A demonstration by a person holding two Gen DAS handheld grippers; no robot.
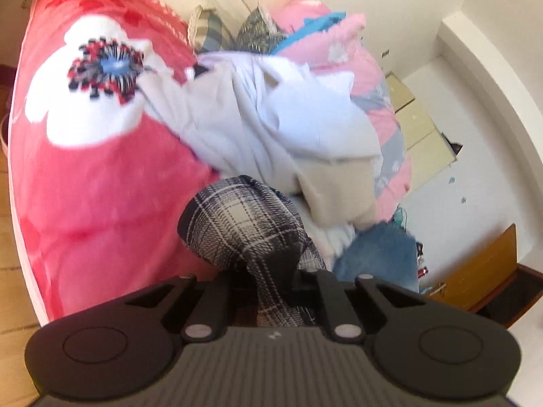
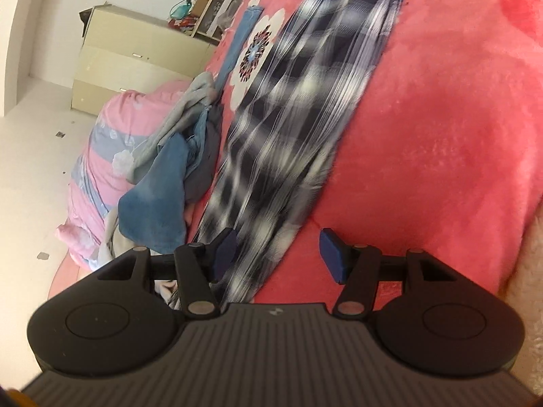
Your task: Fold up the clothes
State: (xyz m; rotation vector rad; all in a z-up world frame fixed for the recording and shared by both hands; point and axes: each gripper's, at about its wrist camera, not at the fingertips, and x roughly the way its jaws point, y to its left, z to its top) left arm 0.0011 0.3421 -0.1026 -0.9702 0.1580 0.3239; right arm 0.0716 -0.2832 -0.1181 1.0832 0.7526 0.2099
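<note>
A black-and-white plaid garment bunches up in the left wrist view, and my left gripper is shut on a fold of it; its pads are hidden in the cloth. In the right wrist view the same plaid garment lies stretched in a long strip across the red flowered blanket. My right gripper stands open just above the near end of the strip. The cloth runs past the left blue pad, while the right pad is over bare blanket.
A heap of white and beige clothes and a blue garment lie beyond the left gripper. A pink-and-grey quilt and blue cloth sit at the bed's edge. Cream drawers stand against the wall.
</note>
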